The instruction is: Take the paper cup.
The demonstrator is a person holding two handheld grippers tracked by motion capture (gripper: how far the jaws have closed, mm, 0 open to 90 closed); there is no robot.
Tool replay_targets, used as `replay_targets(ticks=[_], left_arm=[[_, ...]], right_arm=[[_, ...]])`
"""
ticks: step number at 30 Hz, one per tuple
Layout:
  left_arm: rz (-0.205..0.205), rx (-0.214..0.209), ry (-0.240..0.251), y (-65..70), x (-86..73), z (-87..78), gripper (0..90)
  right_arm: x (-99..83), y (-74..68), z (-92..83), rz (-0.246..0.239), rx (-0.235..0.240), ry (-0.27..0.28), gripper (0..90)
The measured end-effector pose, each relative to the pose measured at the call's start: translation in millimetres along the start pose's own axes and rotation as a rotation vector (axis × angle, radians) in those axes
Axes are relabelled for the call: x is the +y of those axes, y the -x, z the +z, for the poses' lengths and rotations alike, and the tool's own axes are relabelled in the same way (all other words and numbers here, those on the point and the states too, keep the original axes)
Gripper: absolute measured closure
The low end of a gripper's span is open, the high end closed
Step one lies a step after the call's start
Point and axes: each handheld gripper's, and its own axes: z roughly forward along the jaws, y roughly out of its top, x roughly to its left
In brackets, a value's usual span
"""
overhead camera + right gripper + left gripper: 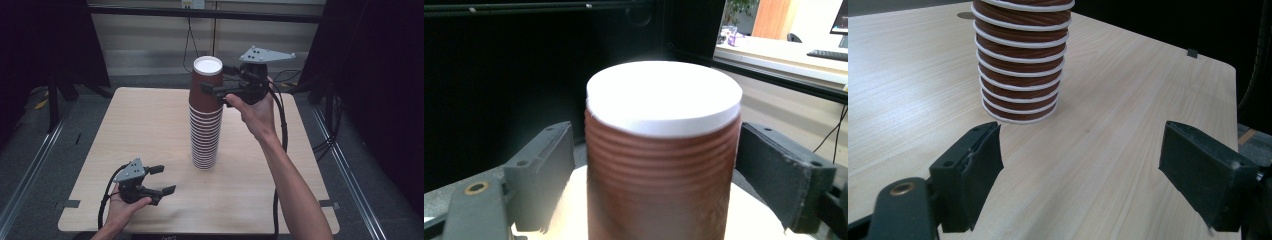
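Looking down from the high view: a tall stack of brown paper cups, nested upside down with white rims showing as rings, stands near the middle of the light wooden table. The right gripper is raised beside the top of the stack, its two black jaws reaching in on either side of the top cup; the grey plate sits above it and the cable trails down along the forearm. The left gripper is low at the near left part of the table, well apart from the stack, jaws spread with nothing between them, pointing toward the stack's base.

Left gripper view: both black jaws stand wide apart over bare tabletop. The lower part of the cup stack stands ahead of the jaws, closer to the left one, resting on the wood. Nothing is touched.

Right gripper view: the top cup sits between the jaws, its white base facing up and its ribbed brown wall slightly blurred. One jaw lies against or just beside the cup wall; on the other side a narrow gap shows. Cannot tell whether the pads actually press on the cup.
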Motion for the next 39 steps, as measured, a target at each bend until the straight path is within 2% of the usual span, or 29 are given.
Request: replay_targets(ticks=[6, 9, 27, 39], left_arm=[[0.006, -0.003, 0.002, 0.3, -0.1, -1.2, 16.7], [0.004, -0.001, 0.002, 0.1, -0.1, -1.2, 16.7], [0.007, -0.003, -0.003, 0.2, -0.1, -1.0, 16.9], [0.008, -0.002, -0.004, 0.2, -0.2, -1.1, 16.9]], right_arm=[[1.4, 0.6, 11.0, 0.008, 0.008, 0.003, 16.3], [2.5, 2.4, 10.5, 0.012, 0.009, 0.01, 19.1], [3.3, 2.3, 16.0, 0.011, 0.005, -0.013, 22.1], [9.1, 3.3, 9.3, 0.021, 0.014, 0.035, 23.0]])
